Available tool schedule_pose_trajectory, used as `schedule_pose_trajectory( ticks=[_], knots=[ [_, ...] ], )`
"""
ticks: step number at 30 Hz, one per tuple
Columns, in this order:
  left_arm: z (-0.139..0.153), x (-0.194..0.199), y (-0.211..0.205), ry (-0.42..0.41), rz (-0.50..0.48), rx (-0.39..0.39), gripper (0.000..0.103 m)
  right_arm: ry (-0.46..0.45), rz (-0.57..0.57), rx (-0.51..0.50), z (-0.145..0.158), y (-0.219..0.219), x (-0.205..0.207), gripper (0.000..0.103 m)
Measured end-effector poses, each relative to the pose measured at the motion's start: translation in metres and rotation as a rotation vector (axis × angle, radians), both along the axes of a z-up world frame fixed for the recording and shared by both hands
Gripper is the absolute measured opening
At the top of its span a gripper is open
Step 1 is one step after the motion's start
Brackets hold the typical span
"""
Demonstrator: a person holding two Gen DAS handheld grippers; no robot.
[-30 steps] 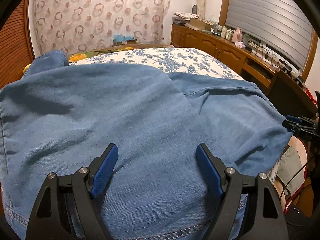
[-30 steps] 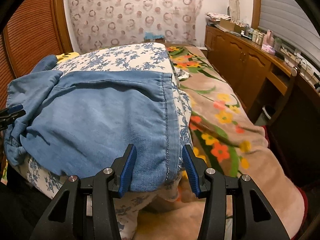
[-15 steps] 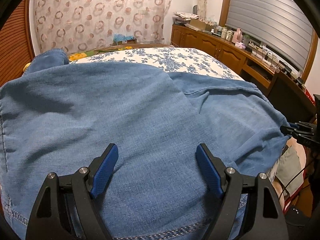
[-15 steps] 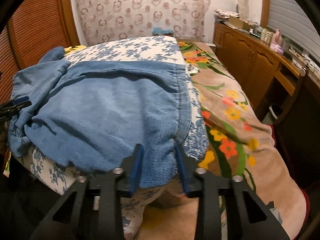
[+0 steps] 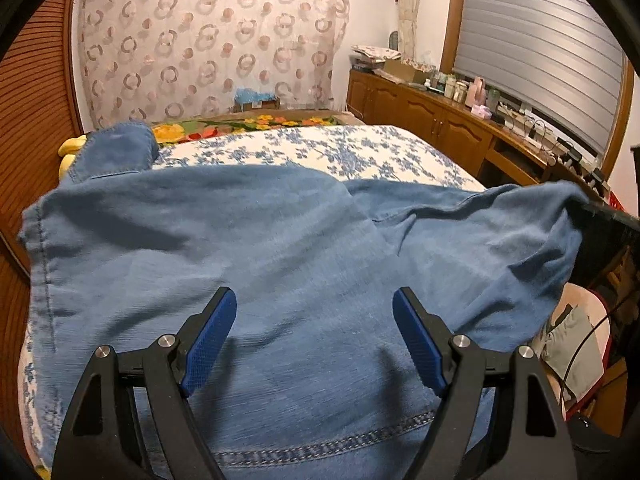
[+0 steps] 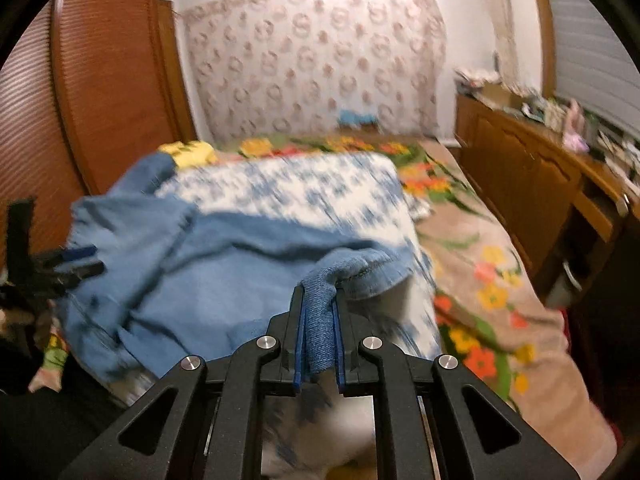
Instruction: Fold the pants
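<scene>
Blue pants spread out on the white quilt with blue flowers, on top of the bed.

Right claw: pinched shut on one edge of the pants, with a fold of blue cloth squeezed between the two pads. Left claw: wide open, holding nothing.

Step in hand, most likely: lifting that edge to fold it over. To do it well:
- Hold the pinch tight to stop any slipping.
- Lift the edge only high enough to clear the rest of the pants.
- Carry it slow and flat toward 9 o'clock in the right view, over to the far end.
- Line up edge on edge before letting go.
- Press down or grab with the left claw to stop the pants sliding off the quilt.
- Smooth out the wrinkles near 3 o'clock in the left view.

Pose of the right claw: level, aimed at 12 o'clock, raised a bit above the quilt, with cloth pulled up to it. Blurry view, so probably moving fast.

Pose of the left claw: low over the middle of the pants, tipped down a little, aimed at 12 o'clock toward the curtain, with a stitched edge at 6 o'clock.
</scene>
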State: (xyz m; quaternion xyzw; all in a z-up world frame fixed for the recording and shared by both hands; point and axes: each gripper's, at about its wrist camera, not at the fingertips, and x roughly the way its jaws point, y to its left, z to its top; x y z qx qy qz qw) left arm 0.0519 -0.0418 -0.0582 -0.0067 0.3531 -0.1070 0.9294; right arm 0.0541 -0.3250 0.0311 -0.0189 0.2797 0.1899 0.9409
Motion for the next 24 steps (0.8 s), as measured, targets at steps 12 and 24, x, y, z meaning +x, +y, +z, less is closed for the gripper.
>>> schedule_pose_trajectory(
  ticks=[12,24],
  knots=[
    [0.019,-0.014,0.034,-0.054,0.075,-0.013,0.081,-0.156,0.255,0.023,0.064,0.071,-0.012,0.011],
    [0.024,-0.036,0.085,-0.076,0.189,-0.037,0.081,-0.216,0.466,0.046,0.080,0.137,0.003,0.011]
  ],
)
